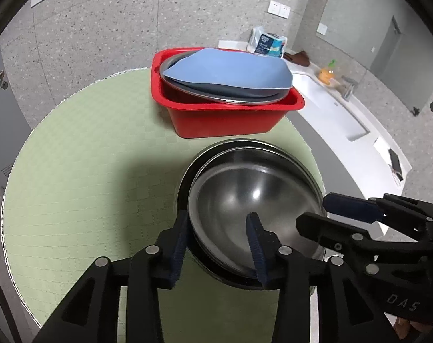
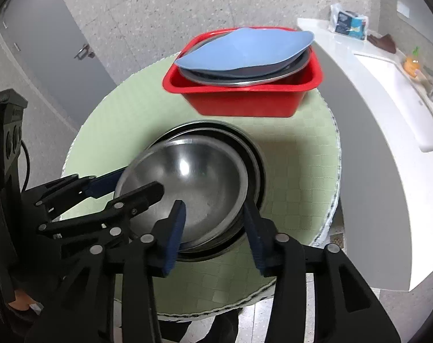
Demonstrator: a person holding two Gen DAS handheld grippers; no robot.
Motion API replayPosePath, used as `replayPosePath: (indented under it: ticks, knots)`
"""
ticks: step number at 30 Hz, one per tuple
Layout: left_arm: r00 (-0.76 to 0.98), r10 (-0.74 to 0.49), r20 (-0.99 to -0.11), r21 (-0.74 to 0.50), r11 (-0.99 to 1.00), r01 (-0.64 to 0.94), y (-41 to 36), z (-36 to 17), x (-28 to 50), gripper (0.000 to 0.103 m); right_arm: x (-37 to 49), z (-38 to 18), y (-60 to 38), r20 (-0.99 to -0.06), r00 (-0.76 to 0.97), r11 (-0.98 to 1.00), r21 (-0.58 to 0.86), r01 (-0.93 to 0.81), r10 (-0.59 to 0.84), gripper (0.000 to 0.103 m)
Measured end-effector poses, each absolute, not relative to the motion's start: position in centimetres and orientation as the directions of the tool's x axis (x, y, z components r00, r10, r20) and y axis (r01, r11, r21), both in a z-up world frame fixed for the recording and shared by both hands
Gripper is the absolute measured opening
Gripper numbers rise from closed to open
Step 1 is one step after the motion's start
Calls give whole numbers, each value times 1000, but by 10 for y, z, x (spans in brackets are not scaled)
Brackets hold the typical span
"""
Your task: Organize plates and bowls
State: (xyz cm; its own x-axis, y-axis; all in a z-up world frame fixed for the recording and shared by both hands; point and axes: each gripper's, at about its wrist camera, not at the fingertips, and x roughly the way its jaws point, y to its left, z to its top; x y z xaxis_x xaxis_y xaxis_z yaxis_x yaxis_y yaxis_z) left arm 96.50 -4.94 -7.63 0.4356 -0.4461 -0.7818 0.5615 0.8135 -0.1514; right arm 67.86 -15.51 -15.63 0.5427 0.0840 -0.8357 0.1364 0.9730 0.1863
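Steel bowl (image 1: 253,200): top of a nested stack on the green round table (image 1: 87,185), before the red tub (image 1: 225,117).
Left gripper (image 1: 219,243): jaws wide, straddling its near-left rim, not yet pinching.
Right gripper (image 2: 216,228): likewise open astride the opposite rim, for a balanced two-sided lift.

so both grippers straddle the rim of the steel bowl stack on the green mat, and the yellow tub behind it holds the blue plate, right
Not quite: the tub is red, not yellow, as both wrist views show. The rest stands: the left gripper and right gripper each have one finger inside and one outside the rim of the steel bowl stack on the green mat, and the blue plate lies in that tub.
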Motion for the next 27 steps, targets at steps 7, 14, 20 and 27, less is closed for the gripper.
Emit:
replayPosePath:
  ticks: [7,14,20,27]
  knots:
    - [477,-437,-763,-142,832,536,-38,-71,961,65,672,-148,-163,-816,573,965,205,162,77,47]
    - [540,-410,-735,-126,865,485,-22,-65,954,91,668,-144,-173,-799,597,956,226,189,71,51]
    - [578,-393,-715,-116,882,456,-15,-60,950,99,666,-144,-181,-791,607,946,249,209,74,59]
    - [560,-383,-735,-137,892,430,-7,-68,959,100,666,-155,-192,-786,605,919,322,228,126,68]
